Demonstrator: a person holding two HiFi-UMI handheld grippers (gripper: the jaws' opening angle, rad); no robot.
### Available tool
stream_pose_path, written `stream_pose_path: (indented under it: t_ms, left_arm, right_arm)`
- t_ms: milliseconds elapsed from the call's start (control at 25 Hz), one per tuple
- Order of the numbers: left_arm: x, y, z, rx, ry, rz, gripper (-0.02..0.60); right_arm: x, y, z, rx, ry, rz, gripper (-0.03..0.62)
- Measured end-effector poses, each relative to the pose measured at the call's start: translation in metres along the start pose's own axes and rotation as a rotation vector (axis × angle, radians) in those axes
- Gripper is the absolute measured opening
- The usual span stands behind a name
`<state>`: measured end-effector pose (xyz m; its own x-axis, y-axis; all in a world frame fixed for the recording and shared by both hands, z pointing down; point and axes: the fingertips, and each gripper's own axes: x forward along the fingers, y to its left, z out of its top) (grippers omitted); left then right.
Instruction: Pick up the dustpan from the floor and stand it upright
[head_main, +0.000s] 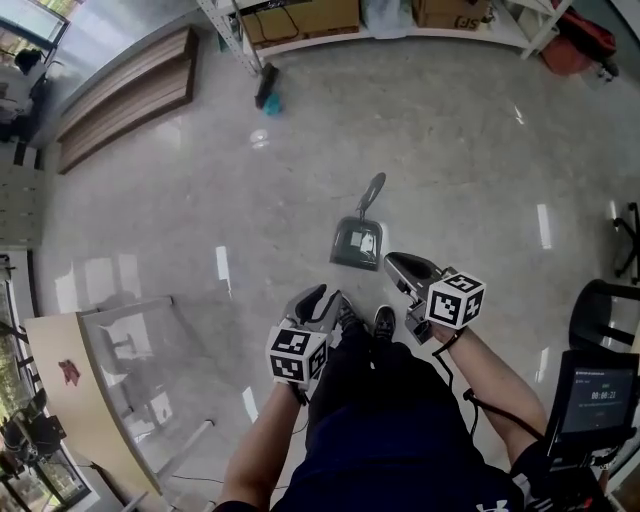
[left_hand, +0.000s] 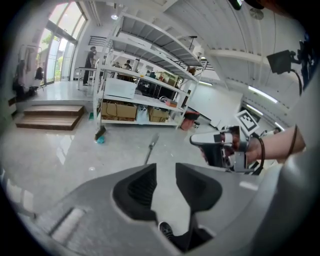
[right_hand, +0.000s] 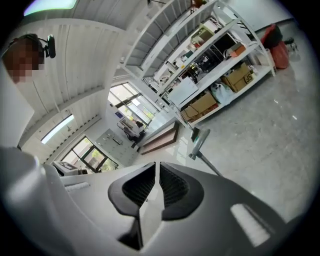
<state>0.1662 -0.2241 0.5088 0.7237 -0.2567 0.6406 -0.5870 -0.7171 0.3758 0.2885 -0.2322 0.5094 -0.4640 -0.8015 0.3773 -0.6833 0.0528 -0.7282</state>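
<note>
The dustpan (head_main: 357, 243) sits mid-frame on the floor (head_main: 460, 150), its handle leaning toward the top. It seems to stand by itself, so the job looks done. Both grippers hang lower in the frame, well apart from it, probably held back so they don't knock it. The left gripper (head_main: 316, 302) is half open and empty. The right gripper (head_main: 404, 268) is nearly closed on nothing.

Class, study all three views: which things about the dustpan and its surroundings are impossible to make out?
- Left gripper view: dustpan, only the handle shows; the left tongs hide its pan.
- Right gripper view: the right tongs hide the pan likewise.
- Head view: screen print too small; shelf boxes cut by the top edge.
</note>
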Motion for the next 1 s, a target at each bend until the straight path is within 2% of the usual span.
stream_pose_path:
  t_ms: [120,280,480,600,840,1000]
  left_arm:
    - [-0.011,-0.009,0.011,0.005,-0.026,0.009,0.096]
    - [-0.024,-0.021,0.011,0.0,-0.036,0.014,0.089]
    - [-0.039,-0.036,0.006,-0.047,-0.044,0.027,0.087]
    - [-0.049,-0.045,0.002,-0.069,-0.044,0.035,0.08]
    - [-0.051,-0.064,-0.013,-0.07,-0.038,0.04,0.074]
    - [-0.043,-0.083,-0.018,-0.072,-0.031,0.013,0.074]
  right_arm:
    - [-0.006,0.021,0.002,-0.082,0.021,0.008,0.029]
    - [-0.017,0.042,-0.001,-0.131,0.033,0.028,0.021]
    - [-0.032,0.064,-0.007,-0.174,0.054,0.082,0.011]
    - [-0.04,0.08,-0.01,-0.246,0.055,0.121,0.011]
    - [-0.052,0.085,-0.019,-0.373,0.07,0.116,0.011]
    - [-0.068,0.082,-0.024,-0.409,0.08,0.092,0.011]
